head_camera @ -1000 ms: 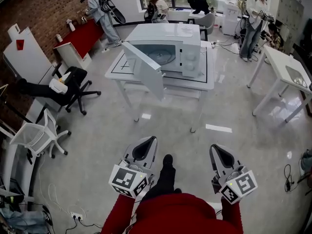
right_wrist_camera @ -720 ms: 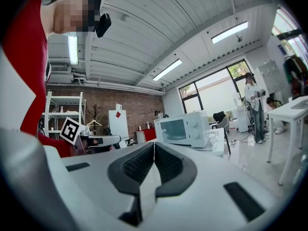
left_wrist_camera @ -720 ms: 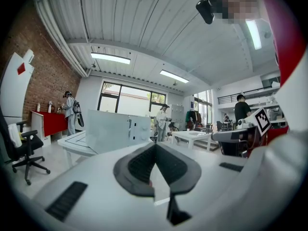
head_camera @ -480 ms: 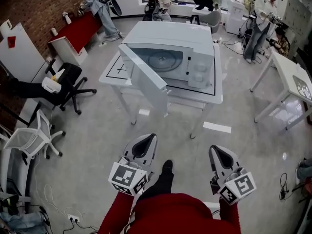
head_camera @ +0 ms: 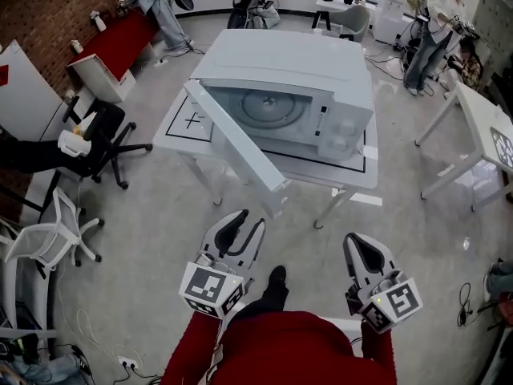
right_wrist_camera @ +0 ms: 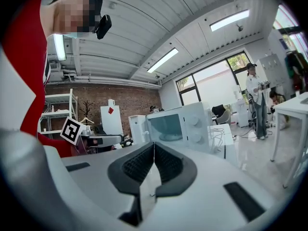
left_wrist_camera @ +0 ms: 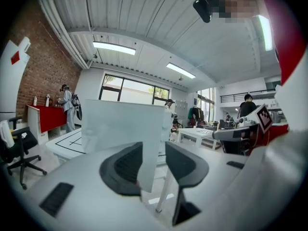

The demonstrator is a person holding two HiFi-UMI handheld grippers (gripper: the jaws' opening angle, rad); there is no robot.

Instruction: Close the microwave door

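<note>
Hovering above the grey floor (head_camera: 152,239) ahead of the person's red sleeves (head_camera: 192,350), the left claw (head_camera: 249,220) is standing partly released, its jaws having just been opening, and nothing is lying between them; only the far-off microwave door (head_camera: 236,147) is showing through the gap in the left gripper view. Well apart from it, the right claw (head_camera: 355,240) is sitting clenched on nothing, its pads pressing together. Both are pointing toward the white microwave (head_camera: 309,70), which is resting on a white tabletop (head_camera: 178,124) further ahead. Its door is hanging wide open, swung out from the left edge toward the person, leaving the turntable (head_camera: 268,107) showing. Off to the left, a black office chair (head_camera: 108,139) and a white chair (head_camera: 50,229) are standing on the floor.
</note>
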